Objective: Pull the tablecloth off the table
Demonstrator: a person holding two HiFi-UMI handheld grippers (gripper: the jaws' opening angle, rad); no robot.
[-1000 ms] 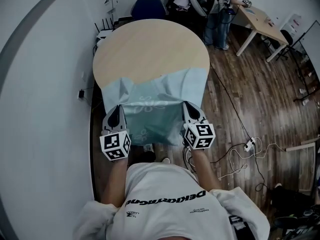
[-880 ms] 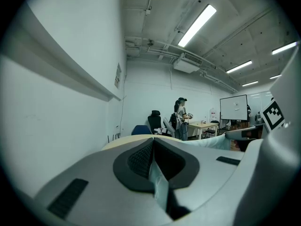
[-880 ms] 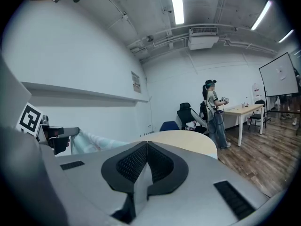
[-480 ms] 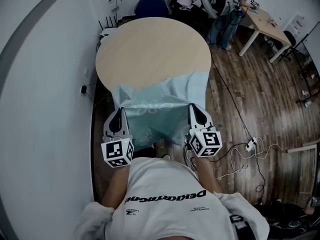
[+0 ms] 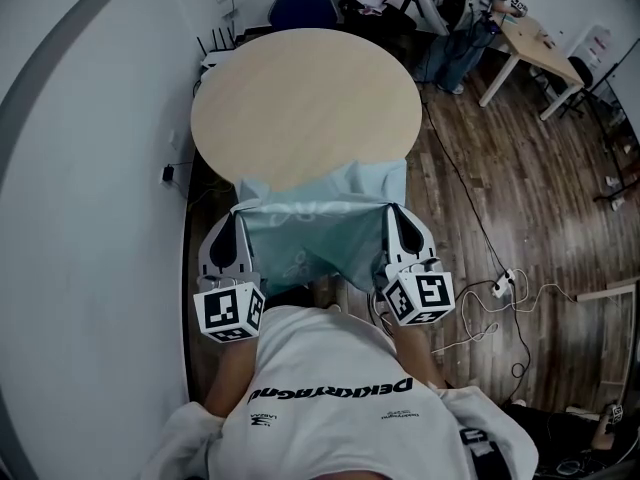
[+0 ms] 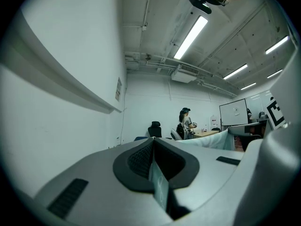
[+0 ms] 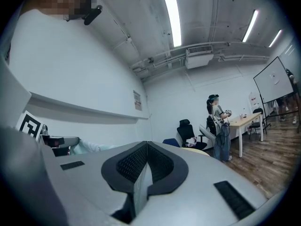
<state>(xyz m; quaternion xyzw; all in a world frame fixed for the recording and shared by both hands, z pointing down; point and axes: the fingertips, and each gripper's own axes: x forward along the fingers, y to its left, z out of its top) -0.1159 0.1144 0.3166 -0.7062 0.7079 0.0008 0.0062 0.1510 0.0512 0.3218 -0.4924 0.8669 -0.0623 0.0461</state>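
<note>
Left claw [image 5: 238, 213] and right claw [image 5: 395, 210] both clamped on the tablecloth [image 5: 315, 238] near edge; cloth stretched between them, only its far strip lying on the round table [image 5: 305, 98].

The pale blue-green fabric tablecloth [image 5: 318, 230], faintly patterned in white, is almost wholly off the round light-wood counter [image 5: 305, 98], with only its rumpled far edge on the near rim and its near corners pinched in the left gripper [image 5: 237, 221] and right gripper [image 5: 397, 216].
</note>
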